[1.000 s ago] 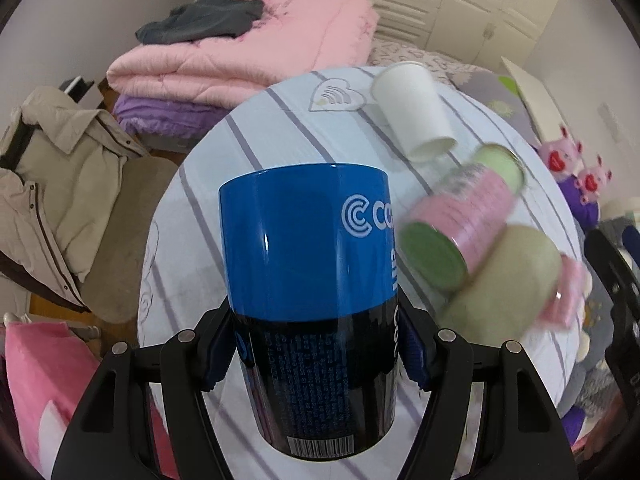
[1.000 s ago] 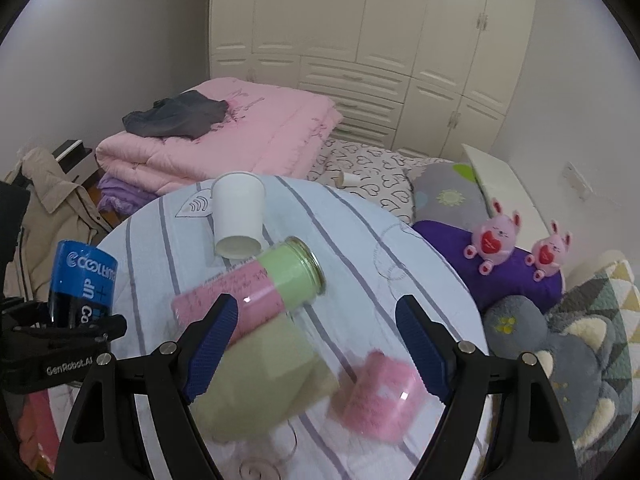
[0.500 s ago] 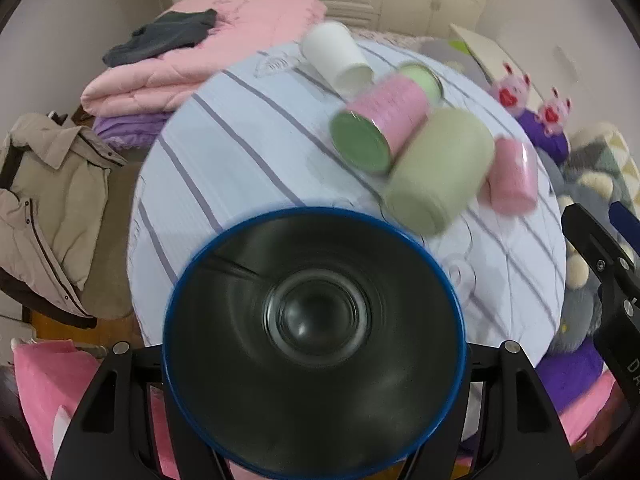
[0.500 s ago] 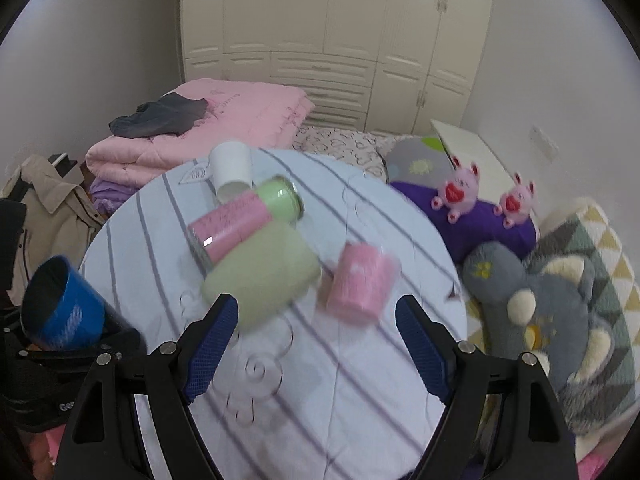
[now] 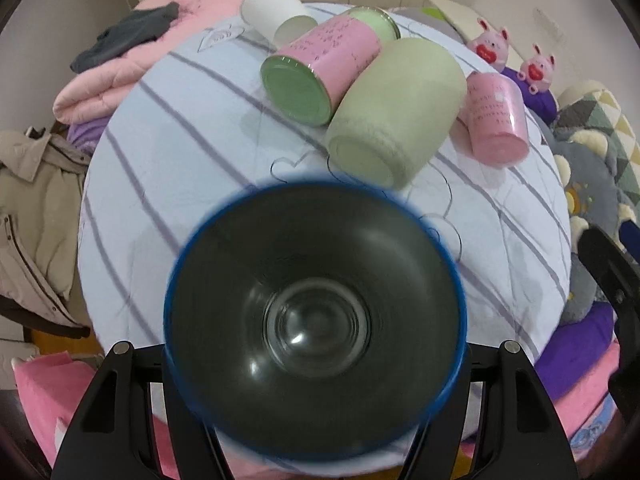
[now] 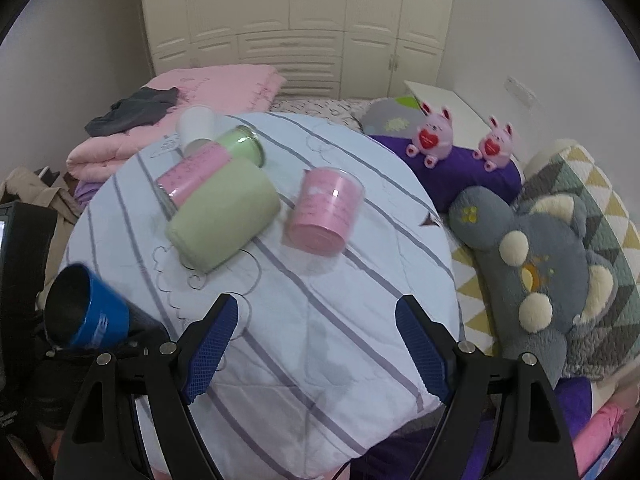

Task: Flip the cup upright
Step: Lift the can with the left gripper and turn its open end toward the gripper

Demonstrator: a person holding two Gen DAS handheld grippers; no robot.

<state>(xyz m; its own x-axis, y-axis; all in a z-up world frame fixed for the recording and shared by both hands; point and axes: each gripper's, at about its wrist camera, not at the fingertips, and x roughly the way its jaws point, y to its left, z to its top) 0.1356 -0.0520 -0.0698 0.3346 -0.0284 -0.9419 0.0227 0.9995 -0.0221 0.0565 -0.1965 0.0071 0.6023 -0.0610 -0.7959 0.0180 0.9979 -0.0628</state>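
My left gripper (image 5: 316,364) is shut on a blue cup (image 5: 316,300) with a dark inside. The cup's open mouth faces the left wrist camera and hides the fingertips. In the right wrist view the blue cup (image 6: 86,312) is held above the table's near left edge, tilted with its mouth up and to the left. My right gripper (image 6: 320,344) is open and empty above the table's front edge.
On the round striped table (image 6: 320,340) lie a pale green cup (image 6: 222,220), a pink-and-green jar (image 6: 200,168), a pink cup (image 6: 324,212) and a white paper cup (image 6: 194,128), all on their sides. Plush toys (image 6: 540,264) and folded pink bedding (image 6: 208,92) surround the table.
My left gripper has turned the blue cup from bottom-up to mouth toward the camera. Both cameras have pulled back and now look down on more of the table.
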